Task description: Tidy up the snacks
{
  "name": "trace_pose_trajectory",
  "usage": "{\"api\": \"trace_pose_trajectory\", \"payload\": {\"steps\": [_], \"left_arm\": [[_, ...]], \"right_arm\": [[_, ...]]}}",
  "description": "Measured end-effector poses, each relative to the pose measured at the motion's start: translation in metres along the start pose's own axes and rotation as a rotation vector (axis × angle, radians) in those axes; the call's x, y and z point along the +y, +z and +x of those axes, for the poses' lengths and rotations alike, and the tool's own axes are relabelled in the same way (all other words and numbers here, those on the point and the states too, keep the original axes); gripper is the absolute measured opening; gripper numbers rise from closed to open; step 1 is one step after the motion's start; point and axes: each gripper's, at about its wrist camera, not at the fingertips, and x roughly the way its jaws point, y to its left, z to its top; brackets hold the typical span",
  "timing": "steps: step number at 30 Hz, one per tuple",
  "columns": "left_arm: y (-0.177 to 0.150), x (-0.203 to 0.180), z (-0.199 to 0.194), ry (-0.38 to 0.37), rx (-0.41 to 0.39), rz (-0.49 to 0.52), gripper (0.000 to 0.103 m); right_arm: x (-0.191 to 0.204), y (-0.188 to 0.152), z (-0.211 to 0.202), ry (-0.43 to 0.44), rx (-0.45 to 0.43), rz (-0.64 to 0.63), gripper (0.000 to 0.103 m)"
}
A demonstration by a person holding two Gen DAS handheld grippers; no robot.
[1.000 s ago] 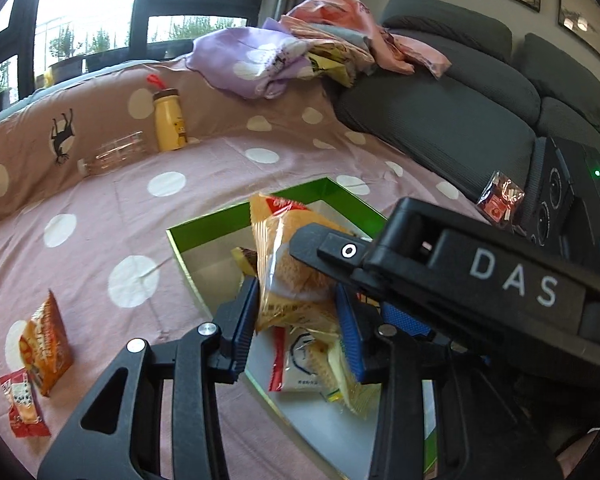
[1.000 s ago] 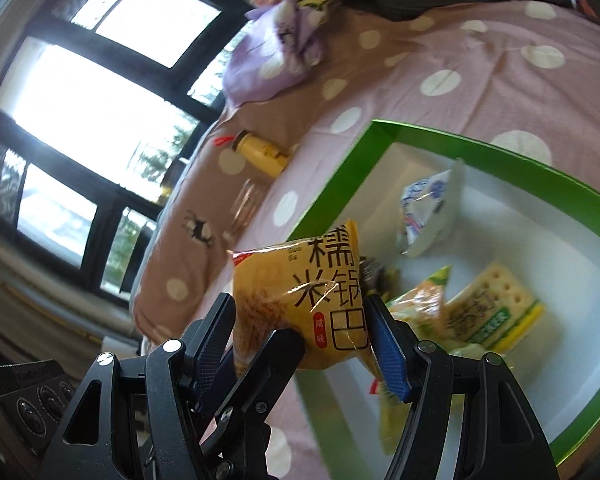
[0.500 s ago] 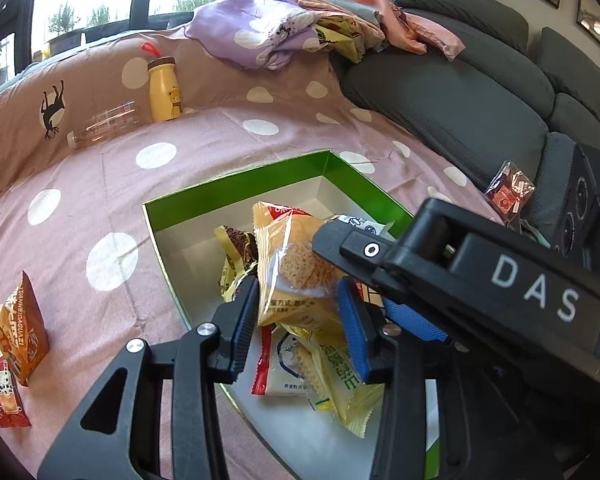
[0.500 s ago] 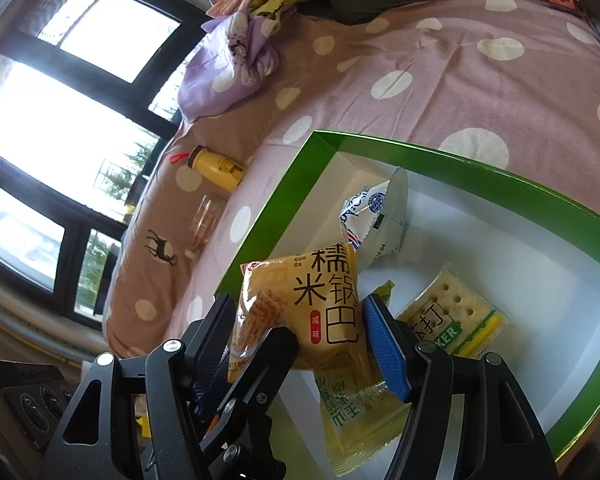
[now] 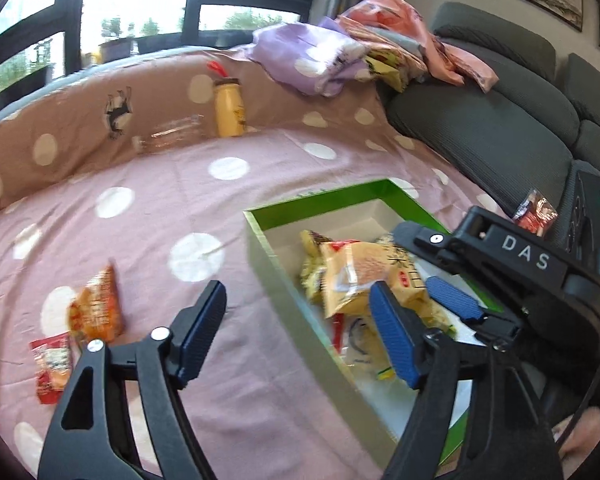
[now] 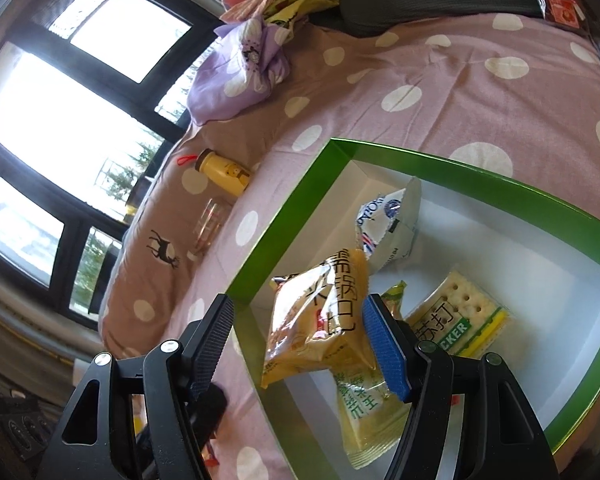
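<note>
A green-rimmed white box (image 5: pixel 320 204) (image 6: pixel 480 172) lies on the pink dotted cover. A yellow rice-cracker bag (image 6: pixel 320 320) (image 5: pixel 360 276) sits inside it on other packets, between my right gripper's spread fingers and touching neither pad clearly. My right gripper (image 6: pixel 300 344) is open. It shows in the left wrist view as the black DAS body (image 5: pixel 524 256). My left gripper (image 5: pixel 300 332) is open and empty, straddling the box's near left wall. An orange snack bag (image 5: pixel 98 312) and a red packet (image 5: pixel 52 364) lie on the cover to the left.
In the box lie a white-blue packet (image 6: pixel 388 220), a cracker pack (image 6: pixel 460 316) and a green-yellow packet (image 6: pixel 364 412). A yellow bottle (image 5: pixel 228 108) and clear bottle (image 5: pixel 172 134) rest by the backrest. Purple cloth (image 5: pixel 308 56), grey sofa (image 5: pixel 480 128), red packet (image 5: pixel 538 210).
Both grippers have opened and let go of the yellow bag, which now rests in the box. My left gripper has swung to the left, toward the orange bag.
</note>
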Motion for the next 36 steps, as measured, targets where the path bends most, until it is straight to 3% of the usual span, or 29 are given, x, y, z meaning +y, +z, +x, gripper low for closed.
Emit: {"api": "trace_pose_trajectory", "payload": {"steps": [5, 14, 16, 19, 22, 27, 31, 36], "left_arm": [[-0.017, 0.046, -0.027, 0.111, -0.022, -0.087, 0.083], [-0.050, 0.142, -0.057, 0.285, 0.008, -0.358, 0.084], [-0.050, 0.159, -0.065, 0.276, 0.003, -0.404, 0.085], [-0.054, 0.179, -0.080, 0.289, -0.031, -0.468, 0.098], [-0.058, 0.192, -0.091, 0.342, -0.047, -0.497, 0.098], [-0.067, 0.214, -0.092, 0.395, 0.007, -0.546, 0.098], [-0.075, 0.232, -0.096, 0.414, 0.022, -0.591, 0.098], [-0.090, 0.250, -0.079, 0.399, 0.129, -0.608, 0.098]], "right_arm": [[0.016, -0.008, -0.002, 0.029, -0.006, -0.048, 0.074], [0.061, -0.037, 0.004, 0.106, 0.050, -0.197, 0.074], [0.074, -0.047, 0.010, 0.144, 0.098, -0.233, 0.075], [0.091, -0.064, 0.018, 0.207, 0.173, -0.284, 0.080], [0.107, -0.081, 0.025, 0.226, 0.213, -0.344, 0.081], [0.126, -0.108, 0.041, 0.239, 0.292, -0.406, 0.087], [0.137, -0.133, 0.062, 0.288, 0.412, -0.419, 0.089], [0.148, -0.160, 0.085, 0.299, 0.516, -0.427, 0.089]]}}
